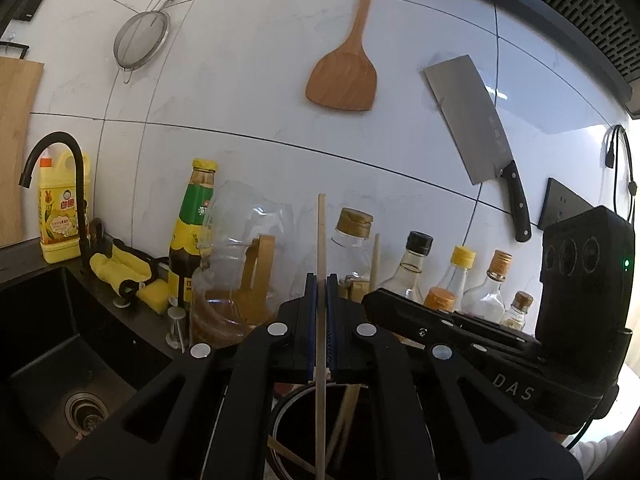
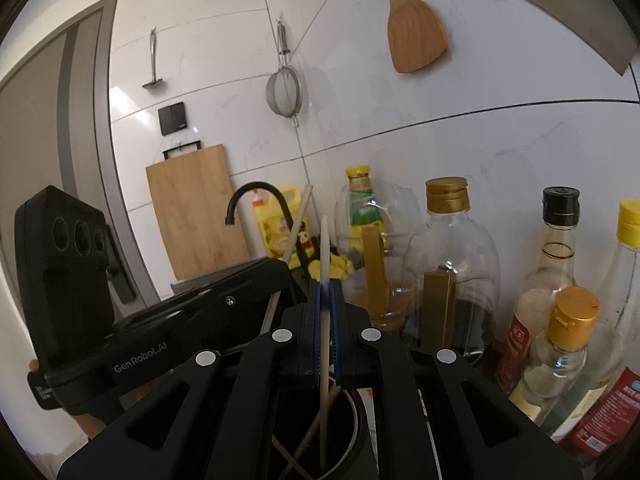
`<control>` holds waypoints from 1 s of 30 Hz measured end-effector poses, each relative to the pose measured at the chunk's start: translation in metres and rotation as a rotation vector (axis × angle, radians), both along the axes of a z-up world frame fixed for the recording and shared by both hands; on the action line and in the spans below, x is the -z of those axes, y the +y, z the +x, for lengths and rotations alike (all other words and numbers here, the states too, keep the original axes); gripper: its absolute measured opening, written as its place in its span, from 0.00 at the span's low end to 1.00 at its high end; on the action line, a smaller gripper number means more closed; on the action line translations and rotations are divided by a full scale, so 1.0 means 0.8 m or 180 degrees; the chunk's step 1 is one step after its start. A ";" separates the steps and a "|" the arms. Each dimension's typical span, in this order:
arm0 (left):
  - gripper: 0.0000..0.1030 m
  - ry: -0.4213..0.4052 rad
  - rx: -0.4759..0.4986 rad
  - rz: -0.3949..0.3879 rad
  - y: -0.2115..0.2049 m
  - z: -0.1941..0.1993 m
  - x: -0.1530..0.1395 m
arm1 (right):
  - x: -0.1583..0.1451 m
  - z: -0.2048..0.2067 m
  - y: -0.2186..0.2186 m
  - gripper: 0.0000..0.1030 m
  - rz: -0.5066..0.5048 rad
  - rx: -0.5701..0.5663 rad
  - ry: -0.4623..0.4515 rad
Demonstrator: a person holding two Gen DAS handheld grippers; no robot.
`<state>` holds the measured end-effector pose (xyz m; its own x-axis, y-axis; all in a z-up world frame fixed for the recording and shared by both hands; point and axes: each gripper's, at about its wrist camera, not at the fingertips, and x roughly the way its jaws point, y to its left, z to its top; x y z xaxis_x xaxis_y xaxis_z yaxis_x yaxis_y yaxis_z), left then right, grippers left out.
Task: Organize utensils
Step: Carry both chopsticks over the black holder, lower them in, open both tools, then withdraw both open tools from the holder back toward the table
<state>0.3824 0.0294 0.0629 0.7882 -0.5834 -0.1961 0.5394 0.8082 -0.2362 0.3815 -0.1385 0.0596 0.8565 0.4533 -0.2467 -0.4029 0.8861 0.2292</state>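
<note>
The left hand-held gripper (image 1: 321, 280) is clenching an upright wooden chopstick (image 1: 321, 232) between its blue pads, its jaws pressed together on the stick so that the top is rising above the fingertips and the lower part is running down into a dark round holder (image 1: 280, 412) directly below the jaws. Other chopsticks are leaning inside that holder, crossing one another. The right hand-held gripper (image 2: 326, 286) is likewise gripping a pale chopstick (image 2: 325, 248), jaws closed tight on it, and this stick too is pointing down into the dark holder (image 2: 356, 420) beneath, where a few more sticks are lying at angles. In the left wrist view the right hand-held gripper is showing just to the right of the holder as a black body with a camera block; in the right wrist view the left one is sitting to the left of the holder, with its chopstick slanting up past it. Behind the holder, on the bench (image 1: 120, 292), a row of glass bottles (image 1: 416, 268) and a clear plastic jar (image 1: 240, 248) are standing against the tiled wall. To the left of the holder a black sink (image 1: 48, 360) with a curved black faucet (image 1: 60, 168) is showing. High above the holder a wooden spatula (image 1: 344, 72), a cleaver (image 1: 476, 136) and a mesh strainer (image 1: 140, 40) are hanging on the wall.
</note>
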 end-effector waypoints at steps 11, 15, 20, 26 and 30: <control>0.33 -0.0026 -0.0081 -0.0036 0.015 -0.023 -0.016 | -0.023 -0.028 -0.001 0.07 -0.0123 0.0055 -0.0019; 0.59 -0.0099 -0.0122 -0.0040 0.026 -0.038 -0.026 | -0.033 -0.041 -0.006 0.08 -0.0161 0.0162 -0.0006; 0.82 -0.0138 -0.0151 -0.0092 0.045 -0.058 -0.038 | -0.041 -0.060 -0.012 0.25 -0.0218 0.0306 0.0034; 0.94 -0.0136 -0.0164 0.0005 0.056 -0.080 -0.045 | -0.050 -0.093 -0.016 0.65 -0.0229 0.0475 0.0027; 0.94 -0.0076 -0.0151 0.0124 0.059 -0.091 -0.041 | -0.053 -0.118 -0.019 0.86 -0.0262 0.0595 0.0025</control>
